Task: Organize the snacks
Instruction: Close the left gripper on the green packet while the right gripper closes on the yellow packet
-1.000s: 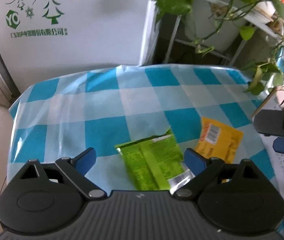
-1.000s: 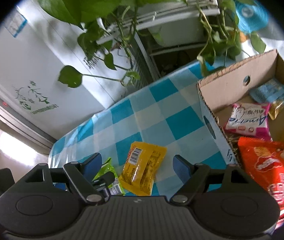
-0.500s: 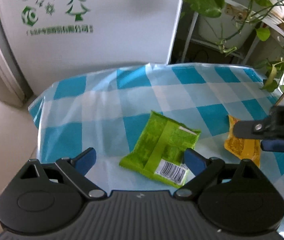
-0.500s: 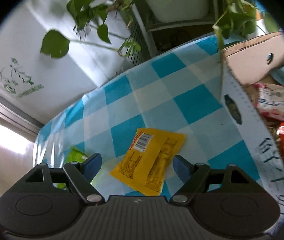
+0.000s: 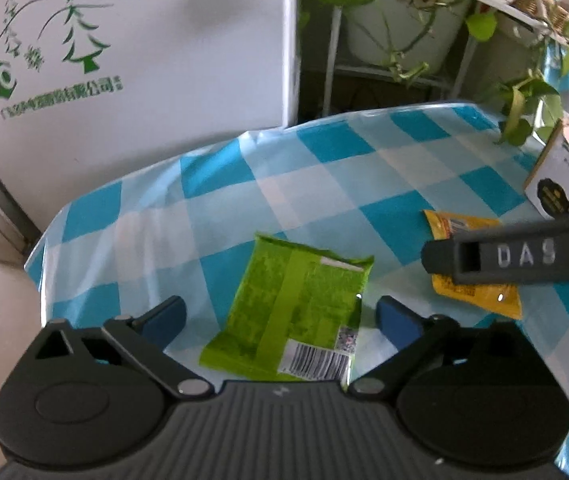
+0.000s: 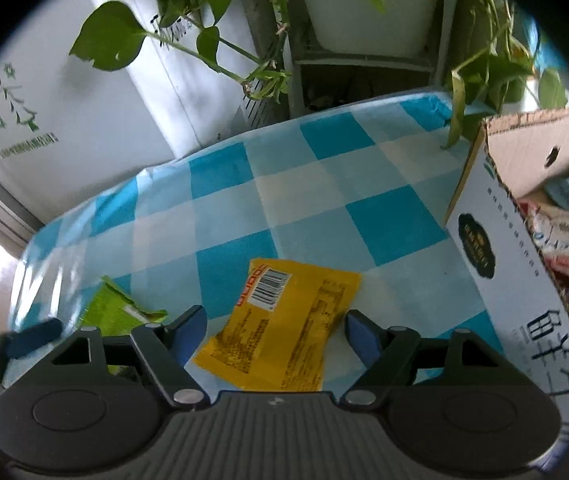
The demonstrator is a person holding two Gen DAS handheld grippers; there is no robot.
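Observation:
A green snack packet (image 5: 292, 308) lies flat on the blue-checked tablecloth (image 5: 324, 168), between the open fingers of my left gripper (image 5: 280, 320), which is just above it. A yellow snack packet (image 6: 280, 328) lies between the open fingers of my right gripper (image 6: 276, 334). In the left wrist view the yellow packet (image 5: 480, 292) is partly hidden behind a right gripper finger (image 5: 516, 256). The green packet also shows in the right wrist view (image 6: 116, 312). Neither gripper holds anything.
An open cardboard box (image 6: 496, 248) with several snack packets (image 6: 564, 236) stands at the table's right. A white appliance (image 5: 84, 60) stands behind the table on the left. A plant rack with trailing leaves (image 6: 324, 20) hangs over the far edge.
Both grippers have come lower and closer to their packets. The right gripper's finger now crosses in front of the yellow packet in the left wrist view. Both packets lie where they were.

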